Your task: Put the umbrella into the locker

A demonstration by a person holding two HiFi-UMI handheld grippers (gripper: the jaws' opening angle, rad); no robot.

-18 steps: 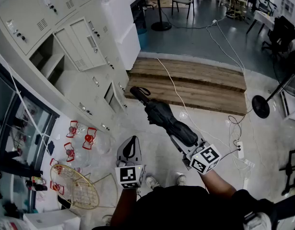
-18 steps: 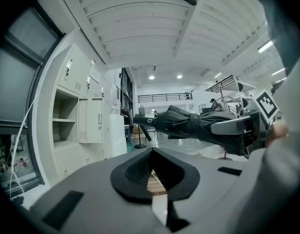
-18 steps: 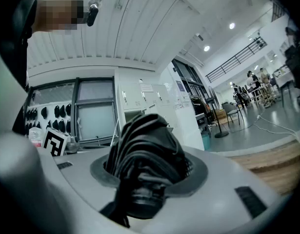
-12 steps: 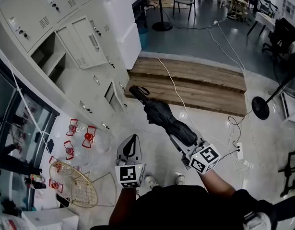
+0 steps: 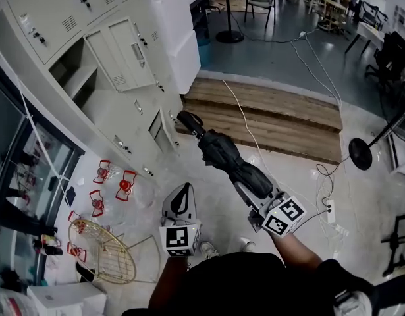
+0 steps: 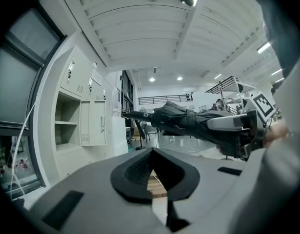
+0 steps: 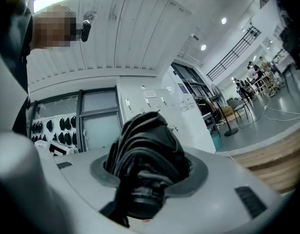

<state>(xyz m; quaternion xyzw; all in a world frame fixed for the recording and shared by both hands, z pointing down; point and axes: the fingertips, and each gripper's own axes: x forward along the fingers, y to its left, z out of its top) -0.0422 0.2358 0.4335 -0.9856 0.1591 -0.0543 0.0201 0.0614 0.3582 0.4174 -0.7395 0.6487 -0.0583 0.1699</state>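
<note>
Right gripper [image 5: 253, 195] jaws clamp umbrella [image 5: 223, 155], tip near locker [image 5: 133, 41]. Left gripper [image 5: 182, 189] jaws closed, empty. Wire basket [image 5: 108, 257] on floor [image 5: 360, 206], left.

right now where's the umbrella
In the head view, the umbrella is just right of centre, clamped in the right tongs, its far end reaching toward the grey lockers beside the wooden platform.
</note>
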